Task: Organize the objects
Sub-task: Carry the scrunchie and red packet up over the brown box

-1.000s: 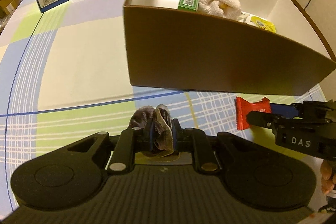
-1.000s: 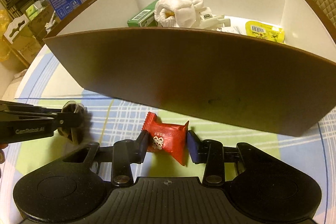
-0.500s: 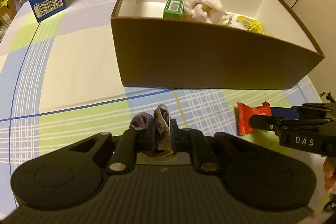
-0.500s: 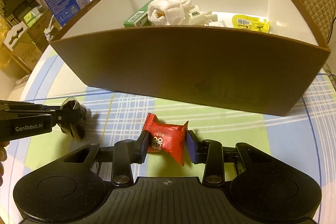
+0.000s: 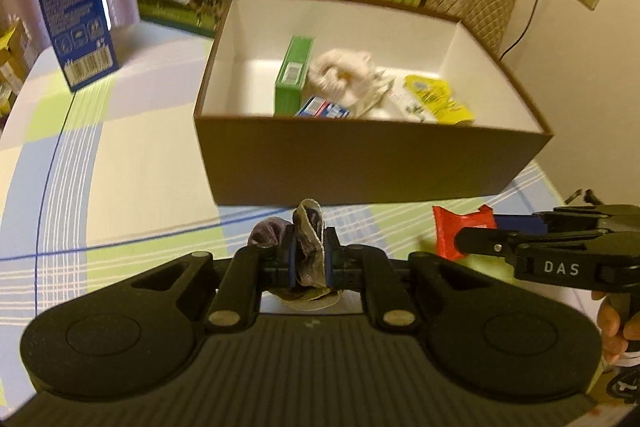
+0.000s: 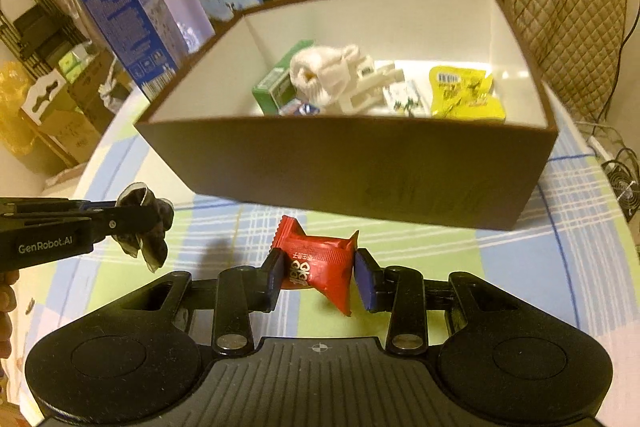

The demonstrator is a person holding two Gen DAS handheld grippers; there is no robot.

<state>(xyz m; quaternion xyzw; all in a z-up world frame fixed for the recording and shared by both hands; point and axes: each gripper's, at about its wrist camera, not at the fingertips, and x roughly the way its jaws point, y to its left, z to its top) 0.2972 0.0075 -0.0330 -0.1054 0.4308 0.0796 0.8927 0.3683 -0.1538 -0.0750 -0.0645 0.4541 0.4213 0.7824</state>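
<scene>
Brown box (image 5: pixel 372 163) holding green carton (image 5: pixel 294 75), white cloth (image 5: pixel 340 71), yellow packet (image 5: pixel 438 99); left gripper (image 5: pixel 308 261) fingers pinching dark cloth (image 5: pixel 306 247), right gripper (image 6: pixel 320 277) fingers clamping red packet (image 6: pixel 316 263).

- Illumination: warm, yellowish indoor light, moderately dim; overall orange cast in both views.
- Highlights: the white inner walls of the brown box (image 5: pixel 452 39) are the brightest surfaces, close to overexposed in the right wrist view (image 6: pixel 372 27).
- Shadows: soft; a dark band lies on the tablecloth (image 5: pixel 120 163) along the box's near wall.
- Blur: motion smear on the box contents and background cartons; foreground gripper bodies sharp.
- Distortion: strong fisheye curvature; straight tablecloth lines bow, and the corners fall to black vignette.
</scene>
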